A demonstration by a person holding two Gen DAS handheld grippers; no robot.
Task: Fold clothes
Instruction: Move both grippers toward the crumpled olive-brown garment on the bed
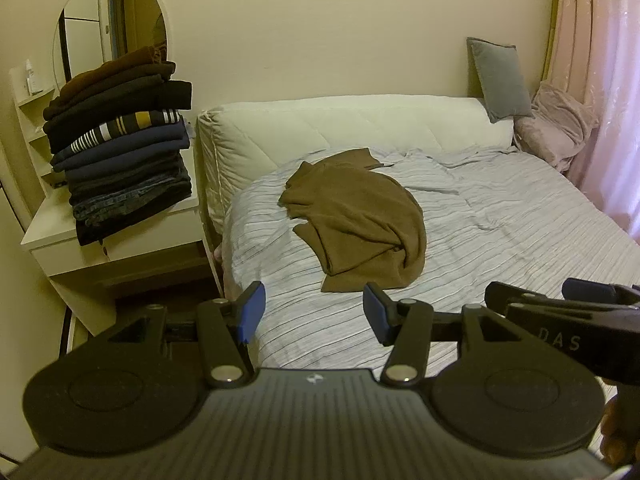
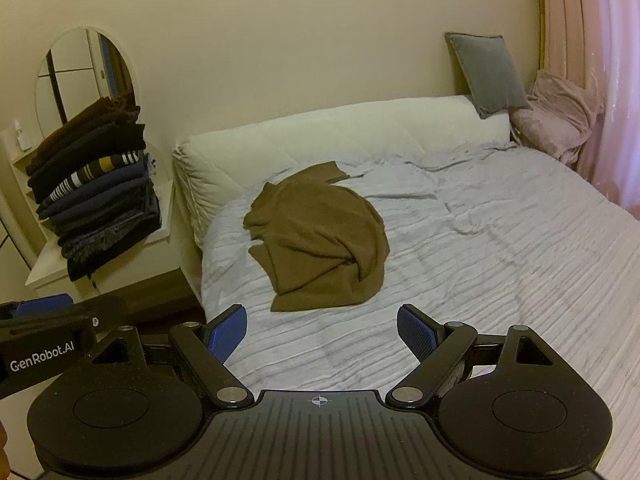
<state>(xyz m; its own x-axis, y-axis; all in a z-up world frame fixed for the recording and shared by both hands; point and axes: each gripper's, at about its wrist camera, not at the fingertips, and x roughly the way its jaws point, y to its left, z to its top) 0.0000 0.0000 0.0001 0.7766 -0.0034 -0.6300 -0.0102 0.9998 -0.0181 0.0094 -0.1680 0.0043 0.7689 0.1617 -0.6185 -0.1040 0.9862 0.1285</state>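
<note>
Crumpled brown garment [image 1: 356, 216] lay lengthwise toward the headboard [image 1: 344, 120], mid-bed; left gripper [image 1: 312, 314] and right gripper [image 2: 322, 332] jaws wide, empty.

**Browns, Blues and Pale Stripes Across the Bedroom**

We are looking at an olive-brown garment [image 1: 356, 216] lying on a bedsheet [image 1: 500, 216] showing pale grey-lavender with thin darker stripes. At ten o'clock, a clothes stack [image 1: 124, 148] is running from brown through black and navy to faded denim, one piece banded in white, black and mustard. At one o'clock, a grey cushion [image 1: 500, 78] is sitting above a cream headboard [image 1: 340, 124]. At two o'clock, pink curtains [image 1: 600, 80] are hanging. Blue pads are lining our black left gripper [image 1: 314, 316] and right gripper [image 2: 322, 334].
</note>
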